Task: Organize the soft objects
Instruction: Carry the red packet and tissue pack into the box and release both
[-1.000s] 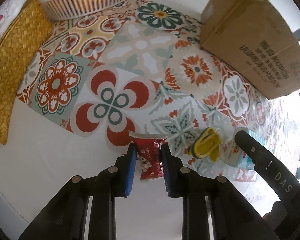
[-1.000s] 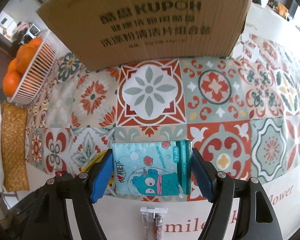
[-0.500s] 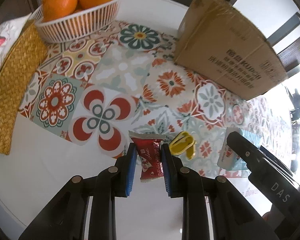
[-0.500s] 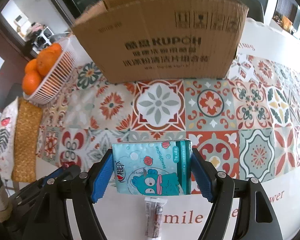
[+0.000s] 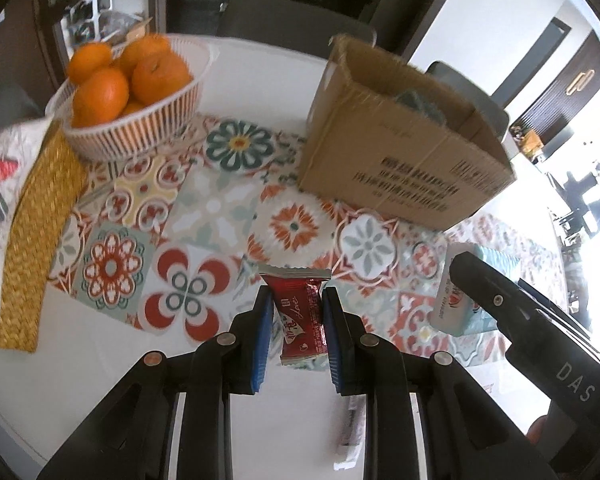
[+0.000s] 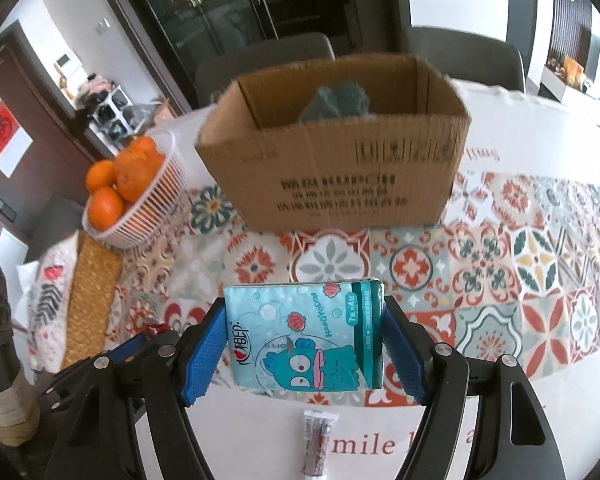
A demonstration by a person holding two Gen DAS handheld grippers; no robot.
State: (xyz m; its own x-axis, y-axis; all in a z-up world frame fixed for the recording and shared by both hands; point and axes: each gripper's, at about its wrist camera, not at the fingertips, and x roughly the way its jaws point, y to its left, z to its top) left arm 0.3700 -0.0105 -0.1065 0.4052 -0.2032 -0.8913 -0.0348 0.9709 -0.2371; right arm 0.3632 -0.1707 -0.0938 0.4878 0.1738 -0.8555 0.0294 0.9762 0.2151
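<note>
Left gripper (image 5: 296, 320): jaws pinching red snack packet (image 5: 300, 316), held above table's near edge. Right gripper (image 6: 304, 348): jaws clamped on teal tissue pack (image 6: 306, 336), lifted over patterned tablecloth (image 6: 480, 264). Open cardboard box (image 6: 332, 184): mid-table, greenish item inside, unclear. White basket (image 5: 140, 128) of oranges (image 5: 100, 96): far left corner. Woven mat (image 5: 32, 240): left edge. Small sachet (image 6: 318, 446): near edge, below tissue pack.

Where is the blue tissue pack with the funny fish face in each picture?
Left wrist view: the tissue pack sits at the right edge, partly hidden behind the right gripper.
Right wrist view: the tissue pack is bottom centre, clamped between the right gripper's blue pads.
Shared landmark: the cardboard box, beyond the pack in both views.
</note>
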